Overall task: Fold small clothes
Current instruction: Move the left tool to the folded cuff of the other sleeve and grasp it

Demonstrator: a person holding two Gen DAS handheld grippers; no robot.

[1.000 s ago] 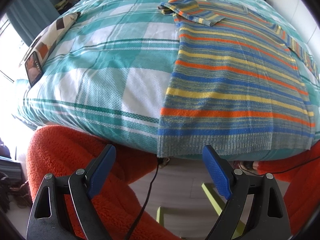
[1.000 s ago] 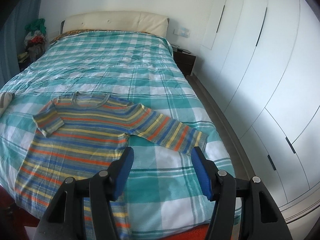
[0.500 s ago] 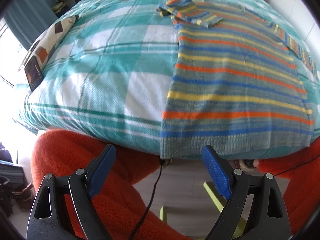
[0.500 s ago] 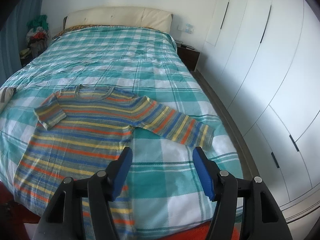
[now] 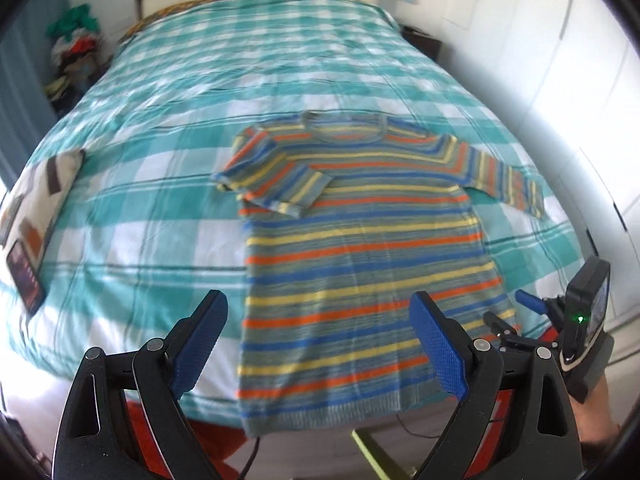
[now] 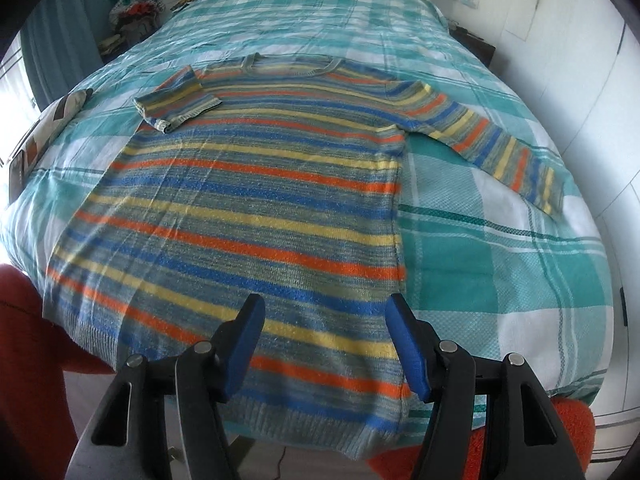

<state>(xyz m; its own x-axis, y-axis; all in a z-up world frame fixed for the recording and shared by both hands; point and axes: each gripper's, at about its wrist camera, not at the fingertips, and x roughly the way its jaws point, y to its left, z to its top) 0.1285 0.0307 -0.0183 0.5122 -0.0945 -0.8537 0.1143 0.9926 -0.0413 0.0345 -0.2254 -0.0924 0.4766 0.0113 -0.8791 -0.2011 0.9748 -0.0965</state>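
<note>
Lying at the left edge of the bed (image 5: 168, 216), a patterned pillow (image 5: 48, 184) carried a dark phone (image 5: 25, 280). Right of it, the left hand-held gripper (image 5: 320, 344) hung released, nothing between its blue pads (image 5: 200, 344), above the lower left part of the striped sweater (image 5: 360, 272). That sweater lay flat on the teal checked cover, hem at the near edge, its left sleeve (image 6: 180, 100) folded across the chest and its right sleeve (image 6: 492, 140) stretched out sideways. Over the hem's right corner the right hand-held gripper (image 6: 326, 344) hovered with jaws apart, gripping nothing. White wardrobe doors (image 5: 560, 80) stood at the far right.
</note>
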